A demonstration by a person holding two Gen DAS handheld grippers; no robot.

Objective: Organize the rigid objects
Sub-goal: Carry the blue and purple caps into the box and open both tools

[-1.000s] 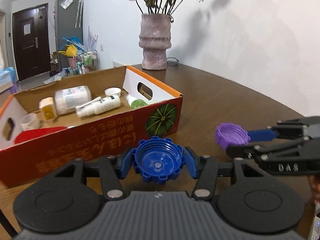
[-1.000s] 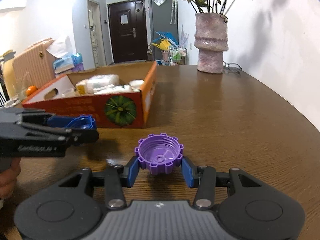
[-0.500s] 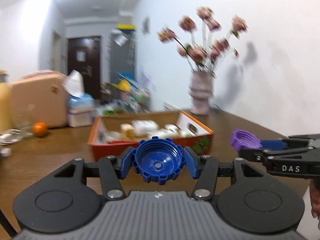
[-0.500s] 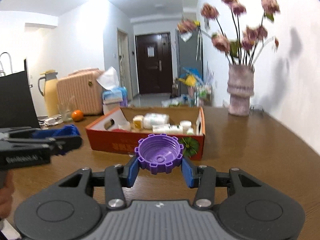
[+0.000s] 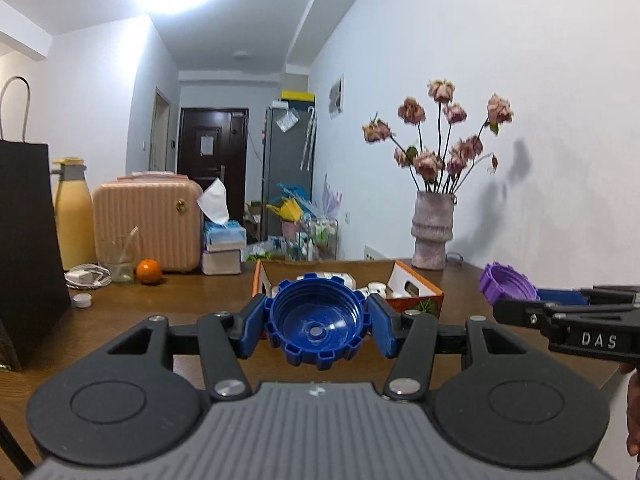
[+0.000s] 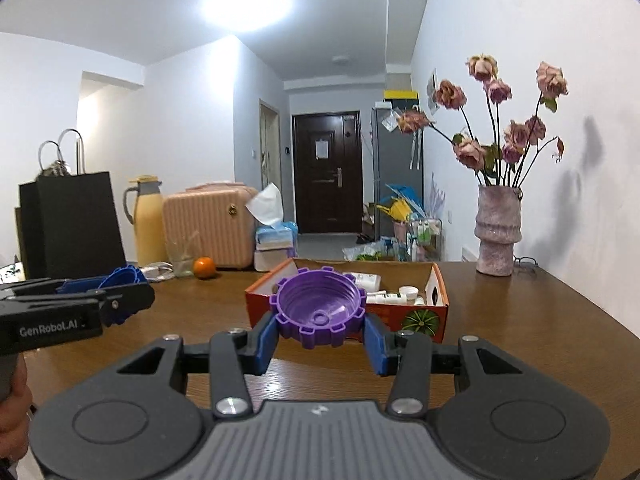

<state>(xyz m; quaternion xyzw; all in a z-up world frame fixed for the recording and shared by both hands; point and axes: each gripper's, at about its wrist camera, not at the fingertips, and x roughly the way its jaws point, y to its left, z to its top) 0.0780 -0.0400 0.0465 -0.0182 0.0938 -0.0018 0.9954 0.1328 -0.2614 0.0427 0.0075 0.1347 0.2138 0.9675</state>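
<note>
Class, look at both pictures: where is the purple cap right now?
The purple cap sits clamped in the right hand-held gripper, raised in front of the orange cardboard box; the left wrist view shows it at far right.

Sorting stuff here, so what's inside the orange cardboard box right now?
White bottles and small white containers lie inside the orange cardboard box. The purple cap in the right gripper hides its left part.

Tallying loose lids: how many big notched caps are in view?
2: blue cap in the left gripper, purple cap in the right gripper. The box may hide more.
</note>
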